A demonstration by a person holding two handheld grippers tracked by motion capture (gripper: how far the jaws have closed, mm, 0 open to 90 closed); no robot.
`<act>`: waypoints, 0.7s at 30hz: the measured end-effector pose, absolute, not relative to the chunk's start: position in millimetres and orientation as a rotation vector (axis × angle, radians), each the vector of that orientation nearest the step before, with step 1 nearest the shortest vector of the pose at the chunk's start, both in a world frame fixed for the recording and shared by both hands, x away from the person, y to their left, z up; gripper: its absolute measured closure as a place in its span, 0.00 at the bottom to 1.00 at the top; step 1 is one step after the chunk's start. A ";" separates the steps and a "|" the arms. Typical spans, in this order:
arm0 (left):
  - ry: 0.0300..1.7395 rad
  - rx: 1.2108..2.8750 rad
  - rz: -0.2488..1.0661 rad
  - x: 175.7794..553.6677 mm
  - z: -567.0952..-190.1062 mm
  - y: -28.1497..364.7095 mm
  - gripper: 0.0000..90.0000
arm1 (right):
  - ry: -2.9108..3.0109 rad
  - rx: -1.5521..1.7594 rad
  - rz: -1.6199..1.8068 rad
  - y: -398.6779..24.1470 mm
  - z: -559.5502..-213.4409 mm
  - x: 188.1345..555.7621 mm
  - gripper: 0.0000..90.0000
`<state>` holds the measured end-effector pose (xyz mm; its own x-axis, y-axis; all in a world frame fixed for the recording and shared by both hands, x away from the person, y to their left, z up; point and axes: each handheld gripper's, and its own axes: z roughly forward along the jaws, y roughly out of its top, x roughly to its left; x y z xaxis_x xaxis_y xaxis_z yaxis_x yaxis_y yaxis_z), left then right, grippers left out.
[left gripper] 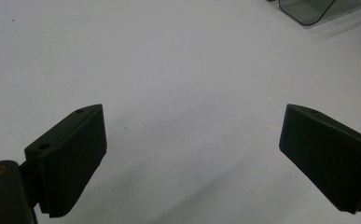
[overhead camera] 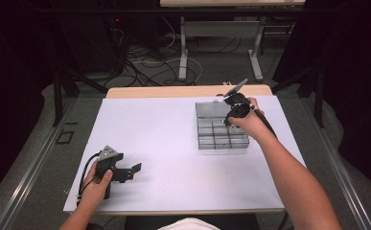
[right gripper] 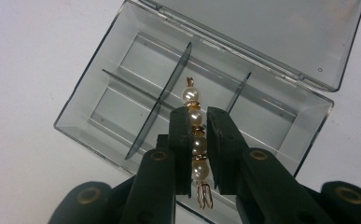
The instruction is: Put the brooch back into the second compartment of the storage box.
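Note:
A clear plastic organiser box (overhead camera: 221, 132) with divided compartments lies open on the white table, its lid (overhead camera: 211, 109) folded back. My right gripper (overhead camera: 231, 120) hovers above the box (right gripper: 122, 93), shut on a pearl bead string (right gripper: 196, 130) with gold spacers and wire loops at both ends. The string runs upright between the jaws, over the middle compartments. My left gripper (overhead camera: 134, 168) rests near the table's front left, open, with nothing between its fingers (left gripper: 73, 154).
The white table sheet (overhead camera: 164, 143) spreads wide around the box. A corner of the box (left gripper: 306, 10) shows at the top right of the left gripper view. Cables and table legs (overhead camera: 183, 52) lie on the floor beyond the far edge.

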<state>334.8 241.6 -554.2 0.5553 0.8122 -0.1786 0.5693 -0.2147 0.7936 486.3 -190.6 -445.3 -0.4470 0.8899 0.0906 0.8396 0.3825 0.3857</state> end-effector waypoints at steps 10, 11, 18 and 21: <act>1.122 1.914 0.341 334.6 -553.6 242.4 0.08 | 2.500 1.565 0.578 -184.5 -456.8 494.4 0.90; 1.122 1.914 0.341 334.6 -553.7 242.4 0.08 | 2.493 1.575 0.579 -183.6 -457.2 494.4 0.90; 1.121 1.917 0.339 334.3 -553.3 242.7 0.08 | 2.513 1.571 0.557 -181.9 -462.3 500.4 0.90; 1.125 1.905 0.348 334.5 -554.2 242.2 0.08 | 2.512 1.566 0.579 -180.7 -467.0 502.9 0.90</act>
<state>334.5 242.2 -554.2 0.5523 0.8140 -0.1799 0.5703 -0.2115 0.7938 502.9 -180.7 -467.0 -0.4551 0.8853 0.0949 0.8375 0.3895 0.3832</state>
